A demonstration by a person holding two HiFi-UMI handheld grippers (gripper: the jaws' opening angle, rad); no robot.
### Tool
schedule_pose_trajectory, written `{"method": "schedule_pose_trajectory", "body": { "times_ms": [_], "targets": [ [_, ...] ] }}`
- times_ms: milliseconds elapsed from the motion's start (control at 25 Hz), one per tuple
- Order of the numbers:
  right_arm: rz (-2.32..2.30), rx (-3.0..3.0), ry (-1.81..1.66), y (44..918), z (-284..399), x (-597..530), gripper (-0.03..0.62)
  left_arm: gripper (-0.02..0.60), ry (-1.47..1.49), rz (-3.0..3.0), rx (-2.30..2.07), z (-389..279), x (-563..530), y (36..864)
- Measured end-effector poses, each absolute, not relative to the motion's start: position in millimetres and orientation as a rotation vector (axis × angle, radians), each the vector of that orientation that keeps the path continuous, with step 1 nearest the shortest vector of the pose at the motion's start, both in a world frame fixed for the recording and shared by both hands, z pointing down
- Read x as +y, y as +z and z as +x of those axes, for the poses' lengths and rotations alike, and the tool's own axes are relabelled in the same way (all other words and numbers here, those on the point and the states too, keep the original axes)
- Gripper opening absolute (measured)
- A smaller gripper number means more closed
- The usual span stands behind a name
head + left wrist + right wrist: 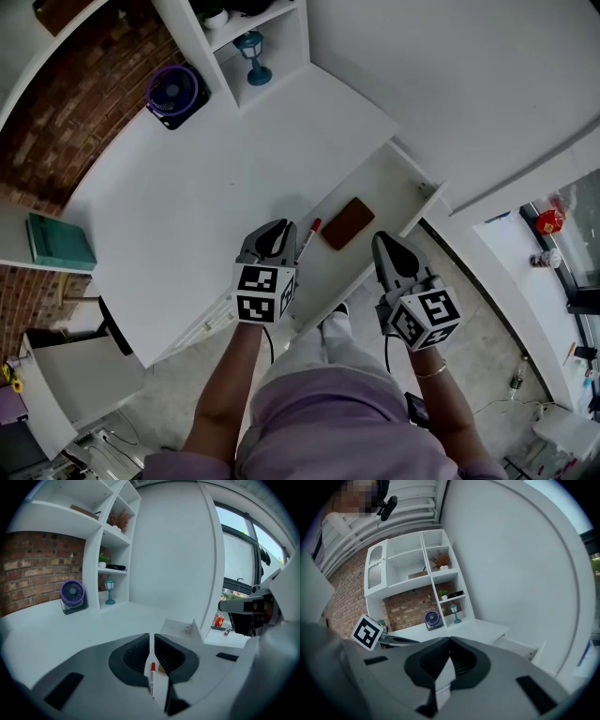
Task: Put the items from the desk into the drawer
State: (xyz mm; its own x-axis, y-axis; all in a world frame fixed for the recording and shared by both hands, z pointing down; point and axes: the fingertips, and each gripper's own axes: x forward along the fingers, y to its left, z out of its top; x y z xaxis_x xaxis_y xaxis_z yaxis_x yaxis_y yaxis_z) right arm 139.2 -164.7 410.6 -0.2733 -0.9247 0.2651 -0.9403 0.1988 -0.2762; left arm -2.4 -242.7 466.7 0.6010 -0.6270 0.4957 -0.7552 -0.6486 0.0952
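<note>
Desk: a white desk (216, 178) fills the middle and upper left of the head view, and its top is bare around the centre.
Drawer: a white open drawer (389, 178) juts from the desk edge toward the right of centre in the head view.
Marker: a slim white marker pen with a red cap (307, 236) lies in the drawer along the side nearest the desk. In the left gripper view it shows low in the frame, beyond the gap between the jaws (152, 679).
Brown item: a flat brown rectangular case (347, 223) lies in the drawer just right of the marker, apart from it.
Left hand-held gripper: the left hand-held gripper (278, 228) (152, 641) hovers above the drawer's near-desk edge, over the marker. Its jaws stand a narrow slit apart and nothing is pinched between them.
Right hand-held gripper: the right hand-held gripper (382, 239) (450, 641) sits right of centre in the head view, by the drawer's outer side. Its jaws are pressed together at the tips and empty.
Fan: a small purple round desk fan (175, 94) stands at the upper left of the desk.
Lantern: a small teal lantern (254, 56) stands in the lowest shelf nook at the top of the frame.
</note>
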Motion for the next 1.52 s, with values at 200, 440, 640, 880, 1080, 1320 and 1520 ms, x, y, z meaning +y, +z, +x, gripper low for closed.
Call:
{"method": "schedule_pose_trajectory", "body": {
  "times_ms": [200,440,640,880,1080,1320,1520],
  "targets": [
    [1.876,-2.406,0.568,400.4,143.4,-165.9,0.002,0.026,0.576,2.546,-1.177,-14.6,-239.3,446.9],
    [1.842,-2.427,0.544,394.5,135.8,-165.7,0.002,0.008,0.52,2.568,-1.233,-26.8,-234.5,424.1],
    [1.815,-2.459,0.535,389.9,127.1,-164.9,0.002,0.002,0.467,2.567,-1.278,-39.5,-231.4,408.5],
    [1.811,-2.471,0.502,382.8,122.0,-166.4,0.002,0.0,0.416,2.558,-1.309,-53.0,-228.5,397.8],
    [1.812,-2.467,0.468,377.8,119.1,-165.6,0.0,0.0,0.386,2.551,-1.319,-59.2,-225.3,393.3],
    [1.812,-2.471,0.453,374.6,117.0,-164.3,0.0,0.0,0.366,2.547,-1.322,-62.8,-223.9,391.1],
    [1.821,-2.469,0.446,372.4,117.1,-161.5,0.0,0.0,0.367,2.55,-1.315,-62.6,-220.5,390.8]
  ]
}}
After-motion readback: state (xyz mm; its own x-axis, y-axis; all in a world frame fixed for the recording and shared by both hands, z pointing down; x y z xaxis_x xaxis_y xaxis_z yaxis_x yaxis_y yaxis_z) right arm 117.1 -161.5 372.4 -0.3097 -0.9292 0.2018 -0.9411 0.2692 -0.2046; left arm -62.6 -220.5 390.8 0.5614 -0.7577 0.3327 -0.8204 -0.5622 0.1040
